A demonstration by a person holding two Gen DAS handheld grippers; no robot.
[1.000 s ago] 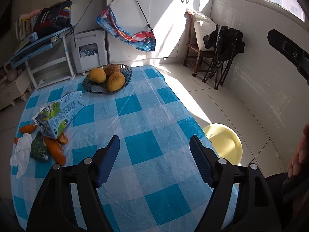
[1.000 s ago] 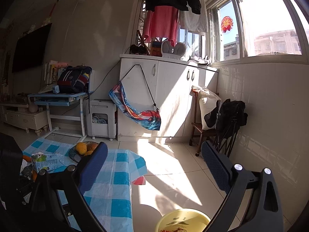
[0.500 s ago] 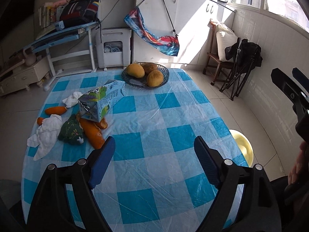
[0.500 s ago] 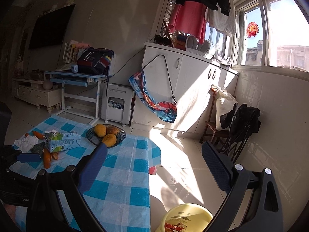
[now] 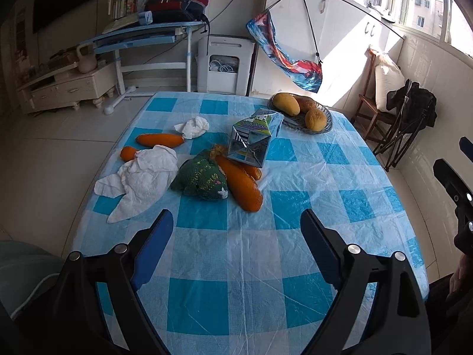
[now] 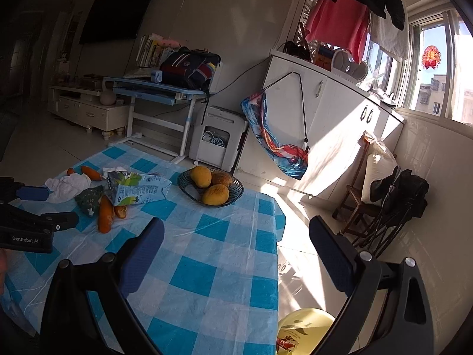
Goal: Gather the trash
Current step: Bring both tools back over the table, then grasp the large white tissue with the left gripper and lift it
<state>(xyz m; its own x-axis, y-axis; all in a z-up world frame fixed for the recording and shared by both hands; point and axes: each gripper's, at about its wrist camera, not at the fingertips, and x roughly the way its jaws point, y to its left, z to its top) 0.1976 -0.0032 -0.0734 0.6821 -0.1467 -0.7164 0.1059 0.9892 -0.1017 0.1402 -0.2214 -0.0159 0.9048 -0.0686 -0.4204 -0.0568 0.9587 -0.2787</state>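
Observation:
On the blue checked table (image 5: 295, 254) lie an empty milk carton (image 5: 252, 142), a large crumpled white tissue (image 5: 142, 177), a smaller tissue ball (image 5: 195, 126), a green wrapper (image 5: 202, 179) and orange peels (image 5: 244, 186). My left gripper (image 5: 236, 230) is open and empty, hovering over the table's near side, short of the trash. My right gripper (image 6: 236, 242) is open and empty, above the table's right part. The carton (image 6: 139, 190) and peels (image 6: 105, 214) lie to its left. A yellow bin (image 6: 304, 331) with trash in it stands on the floor below the right gripper.
A dark bowl of mangoes (image 5: 304, 112) stands at the table's far right; it also shows in the right wrist view (image 6: 211, 189). A desk (image 5: 147, 38), a white appliance (image 5: 224, 65), a cabinet (image 6: 325, 112) and a chair (image 6: 390, 201) stand around the table.
Both views have swung left and down toward the table. The trash pile now sits in the middle of the left wrist view. Both grippers stay open.

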